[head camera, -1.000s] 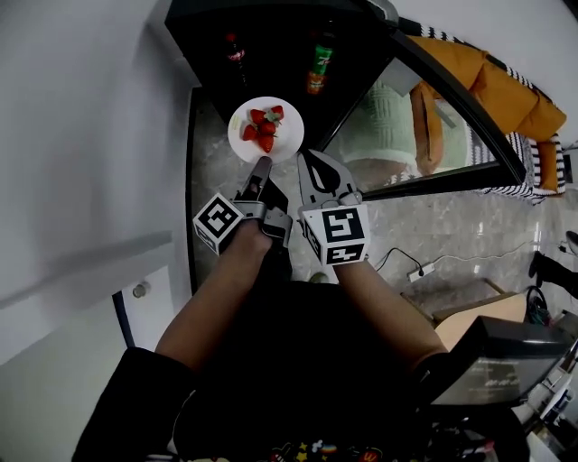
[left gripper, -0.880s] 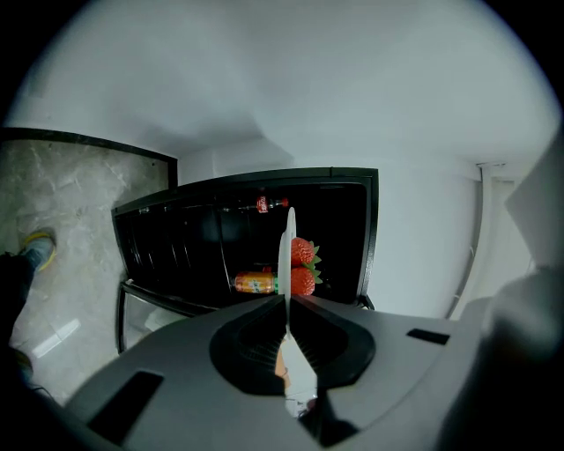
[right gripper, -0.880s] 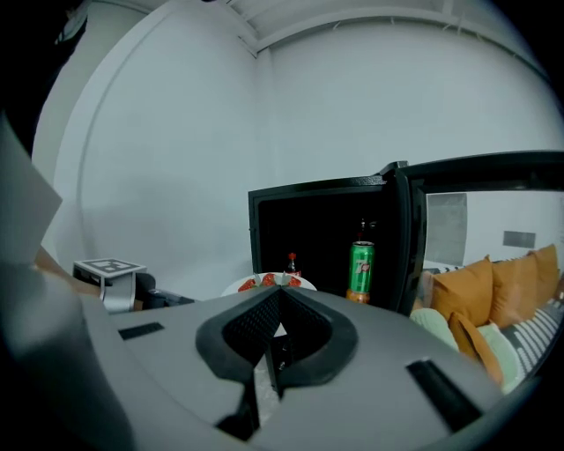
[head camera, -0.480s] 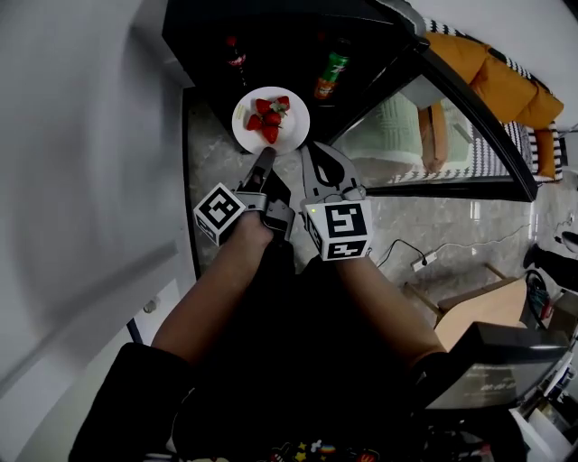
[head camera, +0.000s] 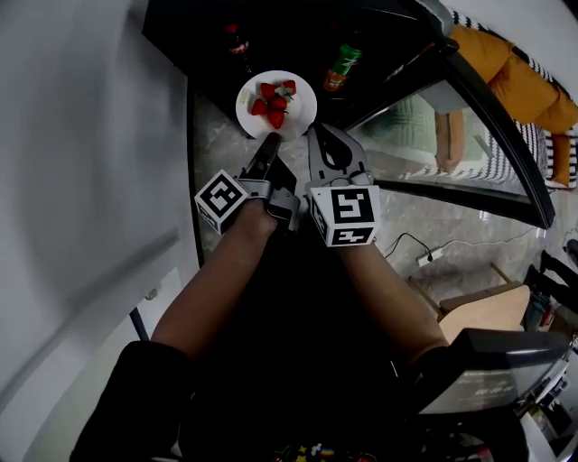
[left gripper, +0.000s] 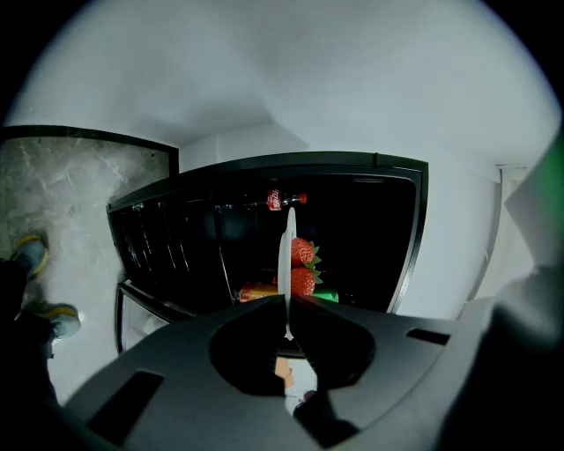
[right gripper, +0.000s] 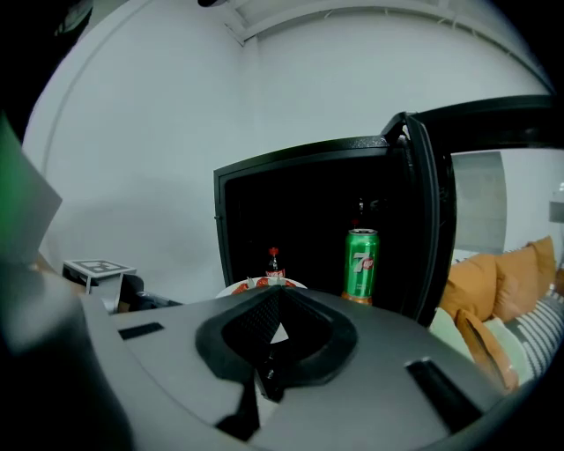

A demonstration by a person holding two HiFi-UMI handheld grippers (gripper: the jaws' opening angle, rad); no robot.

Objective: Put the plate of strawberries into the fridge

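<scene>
A white plate (head camera: pixel 296 112) with several red strawberries (head camera: pixel 275 101) hangs just in front of the open black fridge (head camera: pixel 194 27). My left gripper (head camera: pixel 269 143) is shut on the plate's near rim. In the left gripper view the plate (left gripper: pixel 285 255) stands edge-on between the jaws of the left gripper (left gripper: pixel 287 304), with the strawberries (left gripper: pixel 301 266) on its right. My right gripper (head camera: pixel 318 135) is shut with nothing in it, right beside the plate's rim. In the right gripper view the plate (right gripper: pixel 242 285) shows just past the right gripper (right gripper: pixel 275 295).
Inside the fridge stand a cola bottle (head camera: pixel 237 45) and a green soda can (head camera: pixel 341 65). The glass fridge door (head camera: pixel 470 117) stands open to the right. A white wall is on the left. A power strip (head camera: pixel 424 259) lies on the marble floor, and orange cushions (head camera: pixel 519 81) are at far right.
Both grippers and the plate have moved forward, closer to the fridge opening. The left gripper has kept its hold on the plate.
</scene>
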